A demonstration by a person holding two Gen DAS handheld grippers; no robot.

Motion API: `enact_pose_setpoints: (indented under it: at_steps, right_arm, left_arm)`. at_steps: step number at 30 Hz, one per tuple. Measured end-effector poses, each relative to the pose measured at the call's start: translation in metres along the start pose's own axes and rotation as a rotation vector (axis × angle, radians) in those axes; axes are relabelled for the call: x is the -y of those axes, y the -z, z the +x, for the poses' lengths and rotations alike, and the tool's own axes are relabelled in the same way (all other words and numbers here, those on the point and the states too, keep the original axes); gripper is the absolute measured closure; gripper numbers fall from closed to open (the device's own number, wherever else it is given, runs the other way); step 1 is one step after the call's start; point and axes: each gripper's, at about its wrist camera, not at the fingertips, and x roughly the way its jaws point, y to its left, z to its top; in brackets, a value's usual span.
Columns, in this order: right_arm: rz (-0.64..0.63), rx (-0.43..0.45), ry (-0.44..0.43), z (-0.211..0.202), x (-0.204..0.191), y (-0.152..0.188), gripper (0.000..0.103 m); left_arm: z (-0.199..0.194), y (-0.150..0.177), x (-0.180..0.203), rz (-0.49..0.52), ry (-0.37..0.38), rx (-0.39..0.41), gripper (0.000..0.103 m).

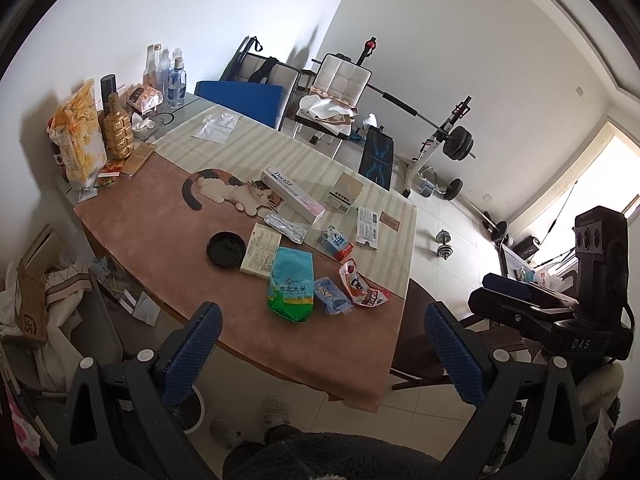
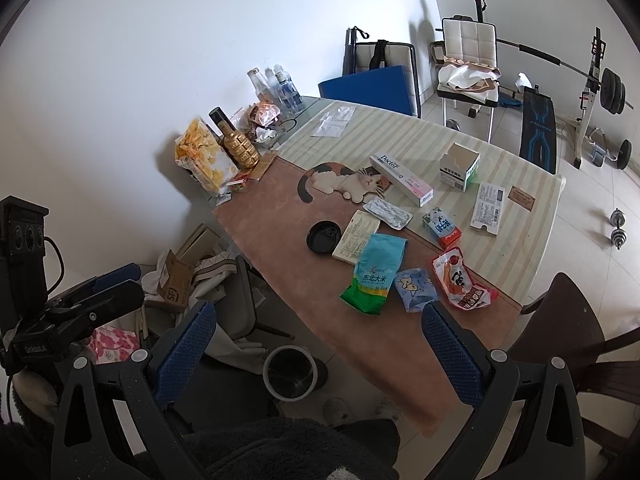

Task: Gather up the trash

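Over the near edge of the worktop, in the left wrist view, your left claw hangs spread and empty; the rice bag, blue wrapper and red pouch lie crowded together, so a careless pinch could drag a neighbour off.

In the right wrist view, your right claw is likewise apart, holding nothing. The bin sits on the floor below the edge; light wrappers may miss it.

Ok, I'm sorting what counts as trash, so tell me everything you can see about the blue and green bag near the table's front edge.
The bag is a soft, crinkled pouch that looks like plastic, light blue on top and green at the bottom, with printed characters across the middle. It lies flat on the brown part of the table mat. Its top corner overlaps a cream card; a small blue wrapper lies beside it. Neither gripper touches it.
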Motion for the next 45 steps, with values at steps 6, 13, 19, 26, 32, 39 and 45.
enact_pose_setpoints:
  at_steps: [6,13,19,26,32,39,45]
  right_arm:
    - [0.001,-0.001,-0.001,0.000,0.001,-0.001,0.000]
    - [0.005,0.003,0.002,0.000,0.001,-0.001,0.000]
    - [0.059,0.012,0.020,0.005,-0.003,-0.001,0.000]
    - [0.198,0.008,0.198,0.049,0.026,-0.016,0.000]
    - [0.240,-0.124,0.343,0.129,0.095,-0.024,0.000]
    - [0.168,-0.422,0.429,0.274,0.201,-0.017,0.000]
    - [0.051,-0.617,0.417,0.371,0.249,-0.002,0.000]
  left_arm:
    - [0.002,-0.003,0.000,0.010,0.012,-0.005,0.000]
    - [0.002,-0.007,-0.006,0.017,0.030,-0.014,0.000]
    - [0.010,-0.015,-0.017,0.038,-0.027,-0.007,0.000]
    - [0.086,-0.034,-0.049,0.050,-0.194,-0.077,0.000]
    - [0.193,-0.030,-0.071,0.024,-0.284,-0.266,0.000]
    - [0.308,-0.009,-0.074,0.001,-0.325,-0.497,0.000]
    - [0.371,-0.004,-0.070,0.000,-0.377,-0.657,0.000]
